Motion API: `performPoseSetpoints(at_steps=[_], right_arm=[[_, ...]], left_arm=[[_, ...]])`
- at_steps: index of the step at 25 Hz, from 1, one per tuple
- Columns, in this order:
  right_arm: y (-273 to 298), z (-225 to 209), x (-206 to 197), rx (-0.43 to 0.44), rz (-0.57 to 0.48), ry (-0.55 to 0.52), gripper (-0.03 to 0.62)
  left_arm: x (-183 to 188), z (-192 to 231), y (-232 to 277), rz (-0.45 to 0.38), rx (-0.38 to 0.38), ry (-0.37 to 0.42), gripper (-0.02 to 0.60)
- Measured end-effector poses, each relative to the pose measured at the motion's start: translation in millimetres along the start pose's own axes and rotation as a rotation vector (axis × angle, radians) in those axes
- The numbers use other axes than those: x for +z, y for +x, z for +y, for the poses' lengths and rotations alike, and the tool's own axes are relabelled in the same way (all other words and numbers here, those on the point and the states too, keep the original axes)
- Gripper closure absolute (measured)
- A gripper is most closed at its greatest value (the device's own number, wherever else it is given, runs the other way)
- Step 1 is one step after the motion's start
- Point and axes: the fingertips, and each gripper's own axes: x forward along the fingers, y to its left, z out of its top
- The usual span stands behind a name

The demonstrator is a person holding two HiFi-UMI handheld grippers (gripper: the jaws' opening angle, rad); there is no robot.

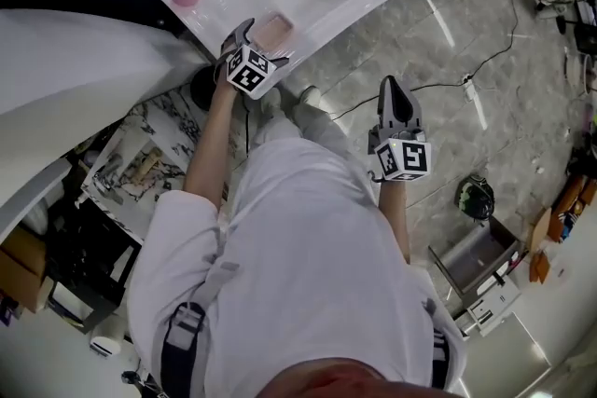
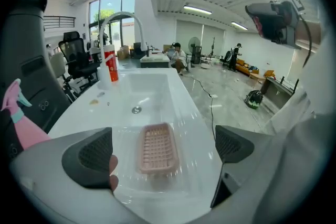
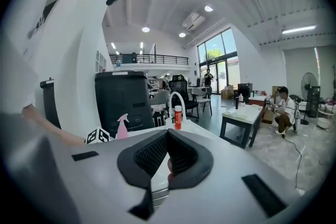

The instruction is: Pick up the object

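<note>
Left tongs [image 2: 164,150] spread wide, a pink slatted plastic soap dish [image 2: 156,145] framed between the jaws, not gripped. Dish flat at the near edge of the white sink counter [image 2: 79,107], just short of the round metal drain [image 2: 136,109]. Along the far left edge, a red-and-white bottle [image 2: 109,64] beside the curved white tap [image 2: 123,21]. At the near left corner, a pink spray bottle [image 2: 18,118]. Right tongs [image 3: 167,157] pressed shut, empty, out over the grey marbled floor [image 1: 466,33].
</note>
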Motion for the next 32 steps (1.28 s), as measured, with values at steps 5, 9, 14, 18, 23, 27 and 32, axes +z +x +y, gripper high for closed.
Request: performPoseSetpoints(at_steps=[5, 9, 14, 18, 23, 27, 32], right_arm=[[-5, -26, -15, -0.066, 0.036, 0.049, 0.591], [-8, -41, -22, -0.109, 0.050, 0.081, 0.591], [-13, -55, -30, -0.157, 0.057, 0.115, 0.591], [-17, -67, -34, -0.194, 0.053, 0.142, 0.591], [-20, -75, -37, -0.219, 0.047, 0.163, 0.591], [-21, -82, -38, -0.229, 0.046, 0.166, 0.591], [-21, -82, -37, -0.223, 0.044, 0.164, 0.591]], left_arm=[[-25, 13, 42, 0.138, -0.062, 0.018, -0.009], [-49, 17, 68, 0.248, -0.143, 0.005, -0.009], [-58, 19, 90, 0.322, -0.194, 0.016, -0.009], [-62, 16, 98, 0.378, -0.245, 0.008, -0.002], [-65, 12, 96, 0.398, -0.334, -0.068, 0.054], [-63, 18, 97, 0.395, -0.341, -0.068, 0.092], [-65, 25, 98, 0.409, -0.324, -0.062, 0.145]])
